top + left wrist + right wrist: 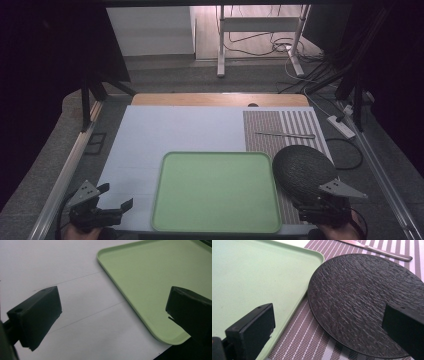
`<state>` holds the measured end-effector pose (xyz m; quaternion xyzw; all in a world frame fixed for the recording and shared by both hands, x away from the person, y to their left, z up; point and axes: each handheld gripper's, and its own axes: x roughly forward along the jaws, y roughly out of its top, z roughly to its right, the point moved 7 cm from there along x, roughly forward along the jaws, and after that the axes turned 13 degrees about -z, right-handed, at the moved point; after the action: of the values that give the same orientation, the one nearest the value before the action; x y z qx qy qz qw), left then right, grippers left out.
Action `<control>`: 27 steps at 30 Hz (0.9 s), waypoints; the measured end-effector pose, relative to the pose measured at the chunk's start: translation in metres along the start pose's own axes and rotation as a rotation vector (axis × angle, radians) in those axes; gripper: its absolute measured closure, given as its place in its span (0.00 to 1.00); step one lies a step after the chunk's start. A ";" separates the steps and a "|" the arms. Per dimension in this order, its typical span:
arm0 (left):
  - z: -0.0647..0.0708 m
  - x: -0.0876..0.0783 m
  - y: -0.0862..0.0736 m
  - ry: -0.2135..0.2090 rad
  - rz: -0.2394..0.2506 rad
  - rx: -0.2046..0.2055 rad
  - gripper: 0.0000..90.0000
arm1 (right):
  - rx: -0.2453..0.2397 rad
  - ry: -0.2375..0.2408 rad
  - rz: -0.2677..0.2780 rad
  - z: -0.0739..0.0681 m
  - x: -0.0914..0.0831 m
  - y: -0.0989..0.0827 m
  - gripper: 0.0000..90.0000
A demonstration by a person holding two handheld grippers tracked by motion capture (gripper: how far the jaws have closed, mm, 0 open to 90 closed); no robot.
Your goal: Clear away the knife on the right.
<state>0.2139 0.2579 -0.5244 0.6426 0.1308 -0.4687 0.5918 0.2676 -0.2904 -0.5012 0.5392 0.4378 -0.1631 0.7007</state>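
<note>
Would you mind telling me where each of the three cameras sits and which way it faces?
High view: above the person's side, looking forward and down on the green tray, black plate, striped placemat and knife; both hands and each hand-held gripper show, left and right.
Left gripper view: rides the left hand-held gripper, facing the tray's corner between open jaws.
Right gripper view: rides the right hand-held gripper, facing the plate, between open jaws.
All three views share the tray.

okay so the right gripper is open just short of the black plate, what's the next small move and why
Probably ease the right gripper forward so its open jaws straddle the near rim of the black plate. The jaws stand wide with nothing between them, and the plate lies flat on the striped mat, right beside the empty green tray, its likely destination.
</note>
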 end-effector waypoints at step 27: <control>-0.001 0.001 0.001 -0.015 -0.006 -0.005 0.00 | -0.046 0.003 -0.046 -0.005 0.004 -0.001 0.00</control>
<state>0.2153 0.2577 -0.5251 0.6371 0.1294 -0.4751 0.5930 0.2664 -0.2851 -0.5053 0.5127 0.4550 -0.1681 0.7084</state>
